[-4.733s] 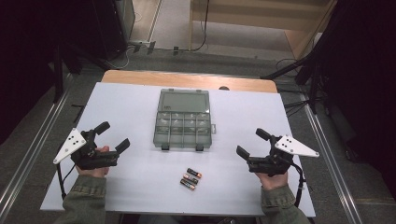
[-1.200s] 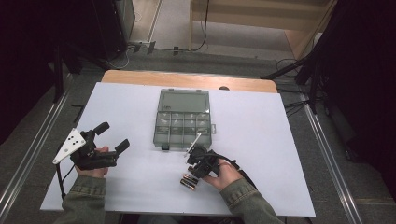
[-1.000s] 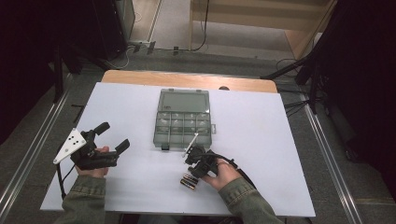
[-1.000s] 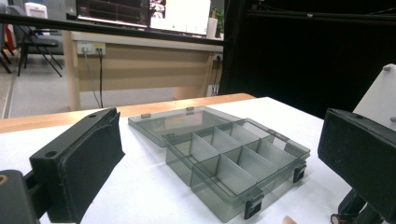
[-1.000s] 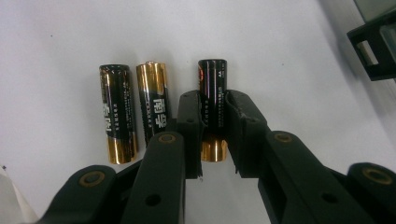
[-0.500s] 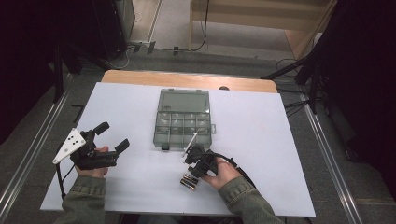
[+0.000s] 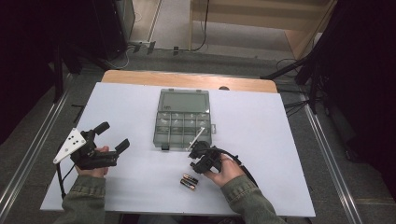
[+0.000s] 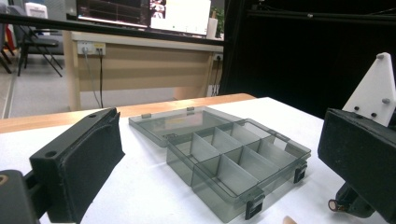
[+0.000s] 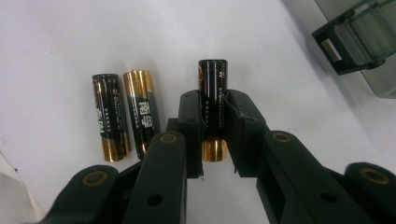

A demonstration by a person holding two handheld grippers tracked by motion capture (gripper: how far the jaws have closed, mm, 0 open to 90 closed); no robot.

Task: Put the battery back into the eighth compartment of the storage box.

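Note:
My right gripper (image 9: 214,112) is shut on a black-and-gold AA battery (image 9: 213,100), gripped across its middle with the black end pointing away from me. Two more batteries (image 9: 126,114) lie side by side on the white table just to its left. From above, the right gripper (image 7: 195,158) is near the front right corner of the open grey compartment box (image 7: 182,123), with the two loose batteries (image 7: 188,182) in front of it. My left gripper (image 7: 113,135) rests open at the table's left, and its jaws frame the box (image 8: 233,154).
The box lid (image 7: 183,100) lies flat open toward the far edge. Its black latch (image 9: 348,44) is close to the right gripper's upper right. A wooden strip (image 7: 187,80) borders the table's far side. Bare white table surface (image 7: 261,135) lies to the right.
Since the oldest frame, my right gripper came in from the table's right side to the batteries and closed on one. Over the last second it barely shifted. The left gripper has stayed still.

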